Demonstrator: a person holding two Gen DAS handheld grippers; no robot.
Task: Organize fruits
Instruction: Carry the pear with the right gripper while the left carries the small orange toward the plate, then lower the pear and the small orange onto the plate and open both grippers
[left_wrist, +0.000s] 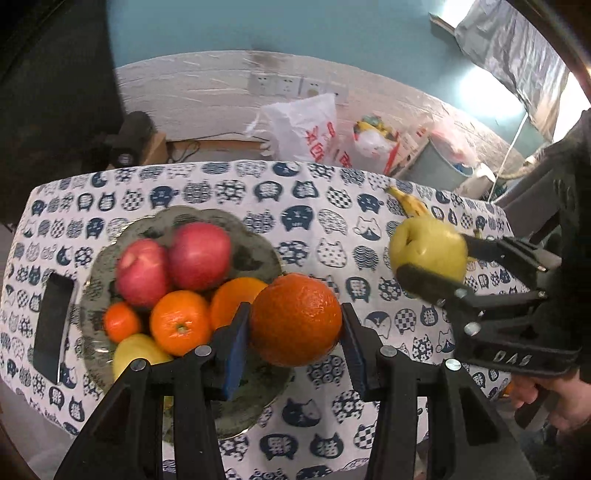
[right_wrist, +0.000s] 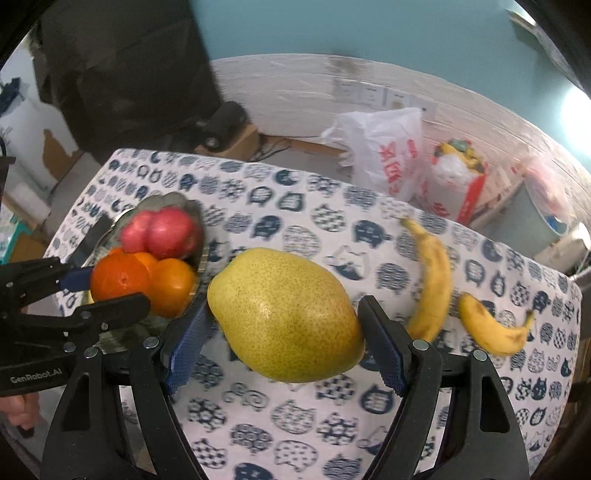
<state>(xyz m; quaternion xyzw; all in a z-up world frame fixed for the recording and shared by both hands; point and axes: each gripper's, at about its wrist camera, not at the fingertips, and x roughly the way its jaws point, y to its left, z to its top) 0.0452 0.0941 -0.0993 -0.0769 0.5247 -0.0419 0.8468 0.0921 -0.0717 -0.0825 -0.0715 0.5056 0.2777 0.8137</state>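
Carrying fruit above the cat-print tablecloth (right_wrist: 295, 424): left gripper (left_wrist: 295, 328) clamps the orange (left_wrist: 295, 319) beside the bowl (left_wrist: 255, 229), right gripper (right_wrist: 284, 332) clamps the pear (right_wrist: 284, 314); both look firm, rounded, slick, bruisable, best pinched across the widest middle.

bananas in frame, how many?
2. Both lie loose on the tablecloth, right of the held pear: the longer banana nearer it, the shorter banana close beside it toward the table's right edge. More may be hidden.
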